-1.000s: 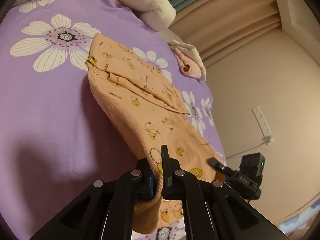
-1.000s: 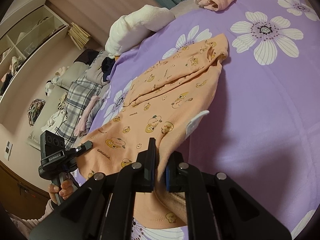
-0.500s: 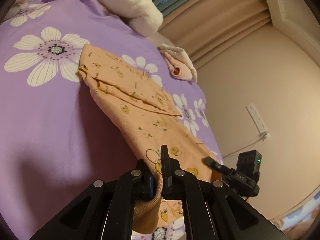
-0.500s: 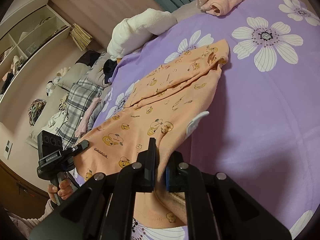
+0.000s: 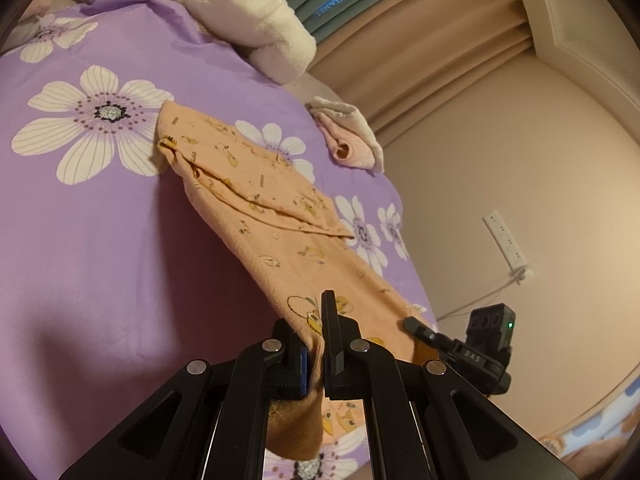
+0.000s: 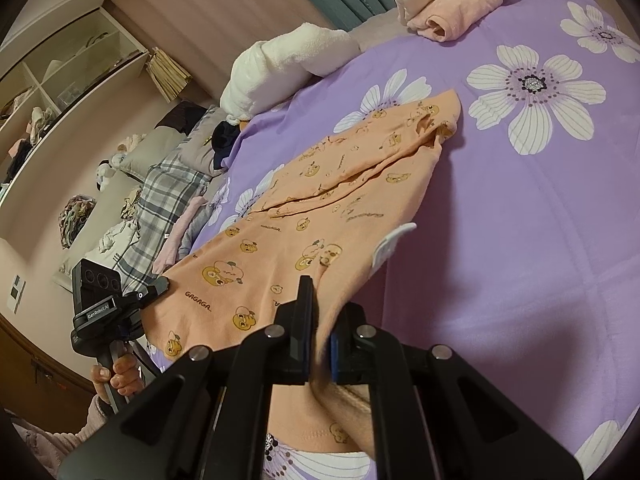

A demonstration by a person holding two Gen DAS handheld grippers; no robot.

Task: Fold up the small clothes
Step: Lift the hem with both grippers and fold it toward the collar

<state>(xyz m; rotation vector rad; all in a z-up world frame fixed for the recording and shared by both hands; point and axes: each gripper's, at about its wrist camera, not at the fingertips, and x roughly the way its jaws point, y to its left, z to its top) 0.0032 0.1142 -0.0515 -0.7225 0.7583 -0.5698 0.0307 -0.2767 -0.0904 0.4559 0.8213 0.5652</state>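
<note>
An orange garment (image 5: 256,200) with cartoon prints stretches from the purple flowered bedspread (image 5: 80,260) up to both grippers. Its far end lies flat on the bed and its near edge is raised. My left gripper (image 5: 314,344) is shut on one near corner, with cloth bunched between its fingers. My right gripper (image 6: 324,320) is shut on the other near corner of the garment (image 6: 320,200), where a white label (image 6: 390,244) sticks out. Each wrist view shows the other gripper: the right gripper (image 5: 416,328) and the left gripper (image 6: 160,284), which a hand (image 6: 116,376) holds.
A folded pink garment (image 5: 348,148) lies at the bed's far edge, near a white fluffy blanket (image 5: 240,12). Plaid and other clothes (image 6: 168,200) are piled left of the bed, below open shelves (image 6: 60,80). A wall with a socket (image 5: 506,244) stands to the right.
Both grippers keep their hold on the garment. The left wrist view has tilted a little, and the cloth between the grippers looks slightly flatter.
</note>
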